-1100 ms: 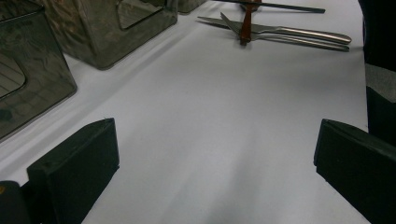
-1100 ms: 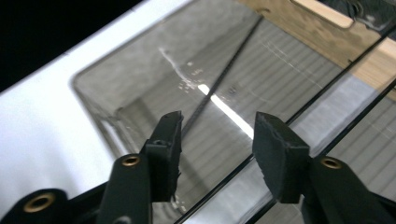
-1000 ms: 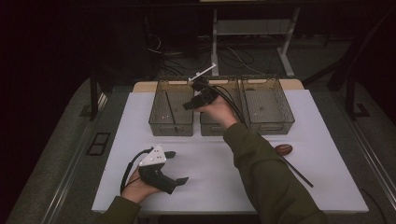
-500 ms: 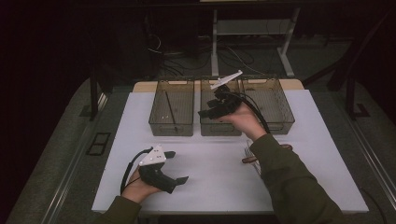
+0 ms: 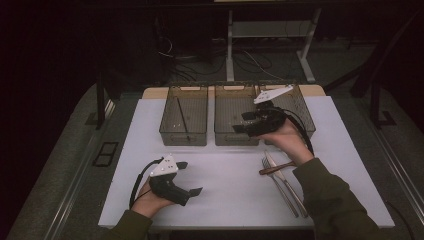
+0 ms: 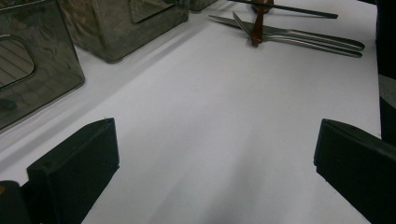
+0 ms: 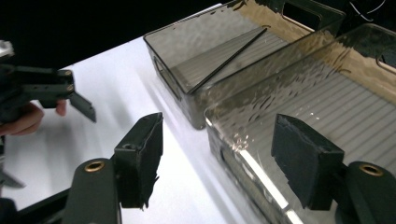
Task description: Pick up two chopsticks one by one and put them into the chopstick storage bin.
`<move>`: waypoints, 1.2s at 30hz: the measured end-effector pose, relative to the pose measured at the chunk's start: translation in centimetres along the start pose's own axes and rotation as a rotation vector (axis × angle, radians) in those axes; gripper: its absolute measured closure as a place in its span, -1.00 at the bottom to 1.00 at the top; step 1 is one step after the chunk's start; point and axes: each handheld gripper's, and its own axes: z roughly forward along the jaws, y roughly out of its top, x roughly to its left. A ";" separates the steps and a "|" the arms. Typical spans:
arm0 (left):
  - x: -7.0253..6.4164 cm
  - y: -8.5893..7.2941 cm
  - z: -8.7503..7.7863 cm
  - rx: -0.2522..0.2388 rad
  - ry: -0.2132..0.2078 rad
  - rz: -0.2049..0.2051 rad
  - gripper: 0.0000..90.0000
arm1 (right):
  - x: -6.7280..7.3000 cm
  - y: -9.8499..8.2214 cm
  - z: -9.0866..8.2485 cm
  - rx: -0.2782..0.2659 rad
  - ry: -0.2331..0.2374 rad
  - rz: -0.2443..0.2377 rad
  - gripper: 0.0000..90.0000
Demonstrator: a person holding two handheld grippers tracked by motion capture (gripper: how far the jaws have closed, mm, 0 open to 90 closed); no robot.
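the right gripper [image 5: 244, 122] hovers over the middle bin's [image 5: 235, 131] near wall, jaws just opened and empty. a black chopstick [image 5: 183, 119] leans in the left bin [image 5: 172, 131]. the left gripper [image 5: 190, 178] rests on the white table [image 5: 225, 190], spread wide, nothing between. knife [image 5: 286, 181], fork [image 5: 278, 182] and what looks like a brown spoon [image 5: 276, 168] lie crossed by the right forearm.

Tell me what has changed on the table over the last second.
The right gripper swung from the left bin toward the person's right, over the middle bin; its jaws have just been opening, with nothing between them. The chopstick lies in the left bin. The left gripper, fork and knife stayed put.
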 end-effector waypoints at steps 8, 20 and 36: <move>-0.1 0.0 0.0 0.000 0.001 -0.001 -1.00 | -0.2 -2.9 -2.6 -0.023 -0.006 0.017 -0.29; -0.1 0.0 0.1 0.000 0.003 0.006 -1.00 | -1.3 -7.9 -6.4 -0.066 -0.035 0.055 -0.29; -0.2 0.1 -0.1 0.003 0.007 0.012 -1.00 | -2.1 -13.5 -10.0 -0.029 -0.100 0.123 -0.19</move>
